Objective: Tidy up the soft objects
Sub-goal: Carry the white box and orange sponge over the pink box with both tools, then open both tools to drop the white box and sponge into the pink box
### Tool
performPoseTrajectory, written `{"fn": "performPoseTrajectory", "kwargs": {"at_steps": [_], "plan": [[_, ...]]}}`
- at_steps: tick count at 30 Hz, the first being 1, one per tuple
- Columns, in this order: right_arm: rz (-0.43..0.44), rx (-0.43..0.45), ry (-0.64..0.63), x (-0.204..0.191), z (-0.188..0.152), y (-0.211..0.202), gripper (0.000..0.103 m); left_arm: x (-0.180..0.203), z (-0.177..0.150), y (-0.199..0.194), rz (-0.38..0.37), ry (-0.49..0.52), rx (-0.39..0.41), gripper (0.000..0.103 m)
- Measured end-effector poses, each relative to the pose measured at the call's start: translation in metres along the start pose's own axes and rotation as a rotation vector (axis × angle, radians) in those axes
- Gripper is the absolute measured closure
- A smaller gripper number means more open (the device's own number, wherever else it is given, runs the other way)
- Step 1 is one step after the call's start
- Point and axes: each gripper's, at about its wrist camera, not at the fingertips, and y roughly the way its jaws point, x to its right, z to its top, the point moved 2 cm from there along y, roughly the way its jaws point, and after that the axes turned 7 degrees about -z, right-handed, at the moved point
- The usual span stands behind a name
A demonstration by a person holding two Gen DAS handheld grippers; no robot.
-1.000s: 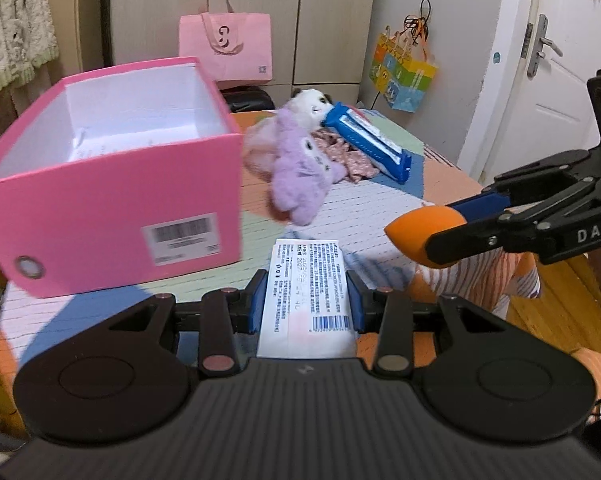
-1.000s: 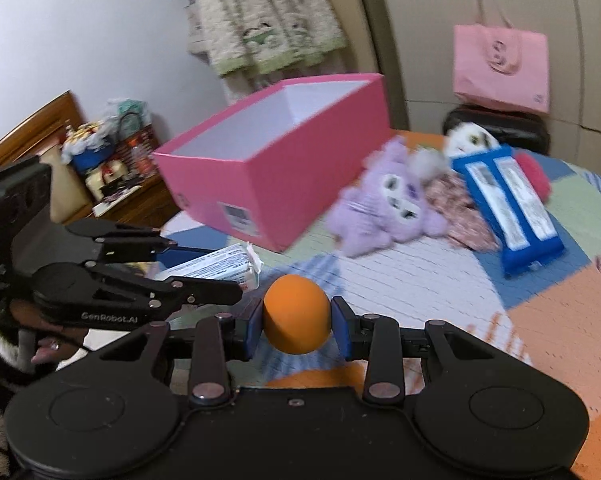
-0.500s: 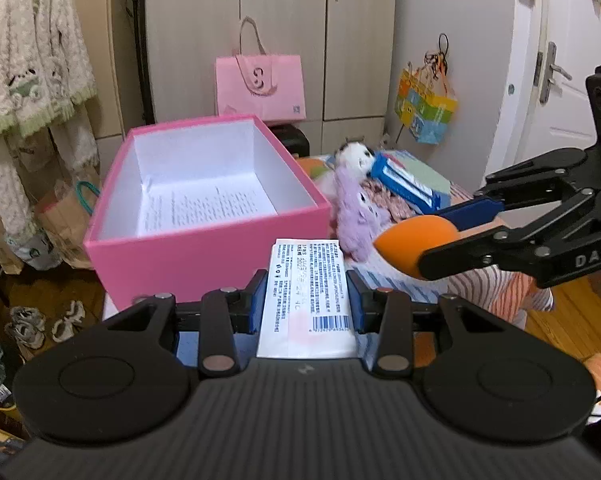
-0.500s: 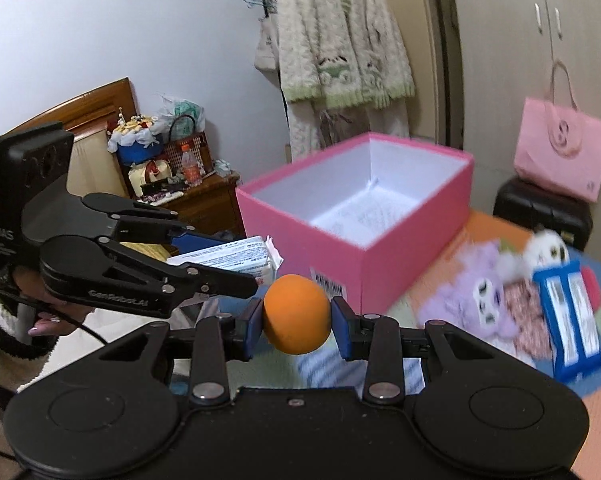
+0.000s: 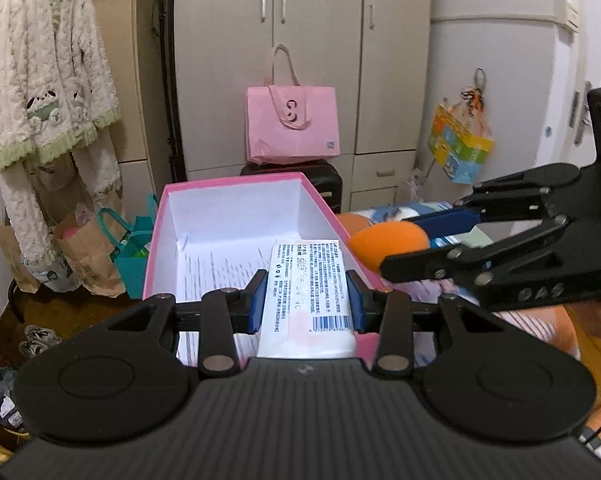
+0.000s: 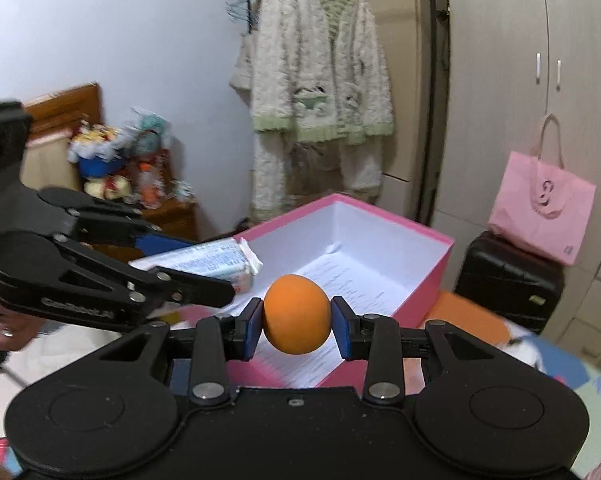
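My left gripper (image 5: pixel 306 298) is shut on a white tissue pack (image 5: pixel 310 292) and holds it over the near part of the open pink box (image 5: pixel 236 204). My right gripper (image 6: pixel 296 322) is shut on an orange foam ball (image 6: pixel 296 314) and holds it above the box's near rim (image 6: pixel 440 264). In the left wrist view the right gripper (image 5: pixel 384 258) with the ball (image 5: pixel 388 242) is just right of the box. In the right wrist view the left gripper (image 6: pixel 236 276) with the pack (image 6: pixel 212 260) is to the left. The box holds only white printed paper.
The box stands on a patchwork-covered table (image 6: pixel 560 364). A pink tote bag (image 5: pixel 292 124) sits on a black suitcase (image 6: pixel 508 276) behind it. A fluffy cardigan (image 5: pixel 44 92) hangs at the left above paper bags (image 5: pixel 88 256) on the floor.
Both grippers have risen and moved forward over the pink box, each still holding its object. The plush toys on the table have dropped out of view.
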Motion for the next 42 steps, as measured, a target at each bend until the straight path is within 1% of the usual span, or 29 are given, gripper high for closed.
{"fn": "performPoseTrajectory", "kwargs": {"at_steps": [3,6,8,12,15,18,25,29,33,37,38,39,42], "plan": [[-0.036,-0.030,-0.018,0.012,0.014,0.029,0.061,-0.012,0.016,0.028,0.021,-0.012,-0.013,0.064],[-0.046,-0.069,-0.027,0.025,0.024,0.057,0.061,-0.026,0.029,0.057,0.016,-0.040,-0.048,0.064],[-0.072,-0.094,-0.050,0.031,0.027,0.075,0.061,-0.038,0.037,0.078,0.017,-0.068,-0.075,0.064],[-0.068,-0.167,-0.067,0.046,0.032,0.112,0.061,-0.060,0.048,0.114,0.003,-0.119,-0.135,0.064],[-0.081,-0.191,-0.112,0.047,0.035,0.134,0.061,-0.071,0.052,0.136,0.001,-0.153,-0.185,0.064],[-0.070,-0.221,-0.178,0.044,0.037,0.154,0.062,-0.083,0.055,0.159,0.006,-0.201,-0.226,0.064],[-0.063,-0.301,-0.232,0.049,0.036,0.189,0.062,-0.105,0.049,0.198,0.029,-0.242,-0.311,0.064],[-0.057,-0.323,-0.270,0.050,0.035,0.198,0.061,-0.112,0.043,0.213,0.052,-0.243,-0.363,0.064],[-0.051,-0.334,-0.303,0.051,0.035,0.206,0.061,-0.115,0.039,0.219,0.043,-0.243,-0.392,0.063],[-0.054,-0.323,-0.331,0.047,0.031,0.205,0.057,-0.117,0.041,0.218,0.040,-0.242,-0.385,0.059],[-0.054,-0.319,-0.330,0.046,0.031,0.203,0.054,-0.117,0.043,0.215,0.039,-0.245,-0.379,0.056],[-0.052,-0.310,-0.324,0.046,0.031,0.201,0.053,-0.117,0.045,0.211,0.038,-0.250,-0.368,0.053],[-0.048,-0.282,-0.304,0.046,0.032,0.188,0.050,-0.112,0.053,0.193,0.012,-0.236,-0.325,0.051]]}}
